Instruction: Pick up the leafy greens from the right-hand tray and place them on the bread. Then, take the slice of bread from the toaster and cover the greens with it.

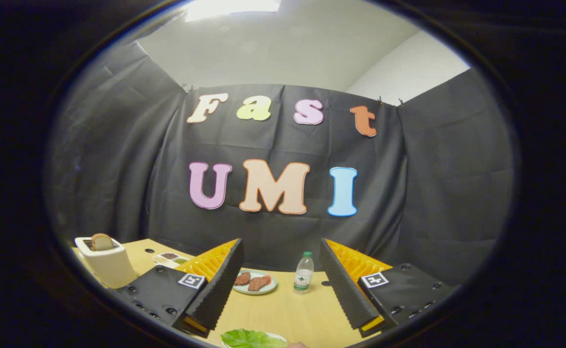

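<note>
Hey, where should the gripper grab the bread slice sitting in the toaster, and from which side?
Grip the rounded top of the bread slice standing upright out of the toaster, coming down from above, one finger on each flat face. The gripper fingers are open, empty.

You are working in a staged recording booth, not a home kitchen: black cloth walls (pixel 432 183) hang clipped around a wooden table (pixel 292 309) holding a toaster (pixel 106 261), bottle (pixel 304 273) and plate (pixel 255 282).
</note>
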A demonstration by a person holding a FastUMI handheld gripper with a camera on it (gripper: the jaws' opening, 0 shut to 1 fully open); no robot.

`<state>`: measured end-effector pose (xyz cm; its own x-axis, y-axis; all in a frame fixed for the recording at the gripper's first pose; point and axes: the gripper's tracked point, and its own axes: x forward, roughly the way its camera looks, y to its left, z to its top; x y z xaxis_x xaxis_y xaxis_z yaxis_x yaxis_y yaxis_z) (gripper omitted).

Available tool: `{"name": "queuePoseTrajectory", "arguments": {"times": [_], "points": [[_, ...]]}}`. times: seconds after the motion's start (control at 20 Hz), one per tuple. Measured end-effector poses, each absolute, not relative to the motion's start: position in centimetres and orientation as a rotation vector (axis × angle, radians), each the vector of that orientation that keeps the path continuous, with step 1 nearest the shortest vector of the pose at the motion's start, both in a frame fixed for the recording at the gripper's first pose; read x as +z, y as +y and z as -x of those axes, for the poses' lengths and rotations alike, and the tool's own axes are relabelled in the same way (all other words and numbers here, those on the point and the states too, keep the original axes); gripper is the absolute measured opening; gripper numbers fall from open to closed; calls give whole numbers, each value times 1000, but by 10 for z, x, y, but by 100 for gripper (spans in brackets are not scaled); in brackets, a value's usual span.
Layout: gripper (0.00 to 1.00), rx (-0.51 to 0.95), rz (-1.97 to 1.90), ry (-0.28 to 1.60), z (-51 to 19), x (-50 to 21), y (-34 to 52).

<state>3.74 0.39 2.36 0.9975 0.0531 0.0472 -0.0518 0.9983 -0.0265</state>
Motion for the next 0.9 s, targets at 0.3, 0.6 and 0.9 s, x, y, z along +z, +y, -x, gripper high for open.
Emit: {"name": "queuePoseTrajectory", "arguments": {"times": [0.3, 0.6, 0.9], "points": [[100, 141, -4, -6, -26, 11, 17], [100, 301, 57, 129, -19, -30, 21], [100, 500, 181, 326, -11, -96, 32]]}}
